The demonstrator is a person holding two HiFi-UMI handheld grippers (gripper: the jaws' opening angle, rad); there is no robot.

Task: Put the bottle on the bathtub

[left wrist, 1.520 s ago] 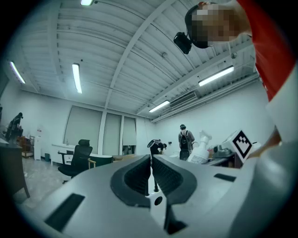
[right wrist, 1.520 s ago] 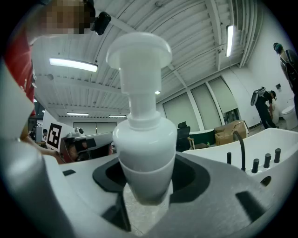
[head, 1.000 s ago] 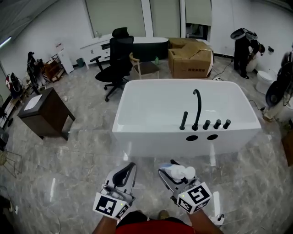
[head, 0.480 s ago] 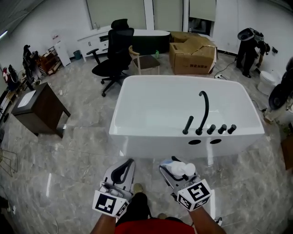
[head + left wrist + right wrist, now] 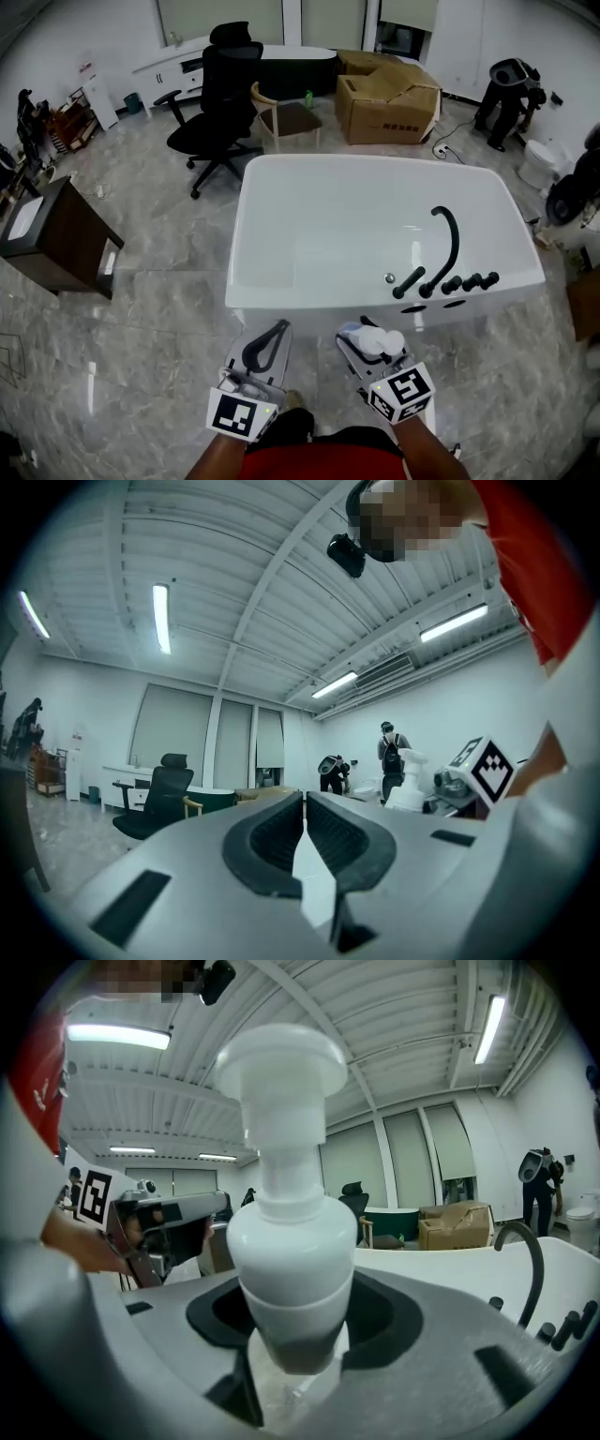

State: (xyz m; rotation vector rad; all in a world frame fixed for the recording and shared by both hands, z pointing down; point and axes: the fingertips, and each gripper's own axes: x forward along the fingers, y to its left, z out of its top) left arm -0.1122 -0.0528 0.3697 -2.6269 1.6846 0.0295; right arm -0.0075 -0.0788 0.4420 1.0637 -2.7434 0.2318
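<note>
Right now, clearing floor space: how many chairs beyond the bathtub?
2: a black office chair beyond the bathtub, far left; a wooden chair right of it. More may be hidden.

The bottle (image 5: 289,1241) is white, and so is the bathtub (image 5: 309,302); its tap (image 5: 448,246) is black. The floor (image 5: 141,319) is grey with pale marble veining. The office chair (image 5: 220,94) is black, the cardboard box (image 5: 384,94) brown, the cabinet (image 5: 56,248) dark brown, the shirt (image 5: 319,464) red.
</note>
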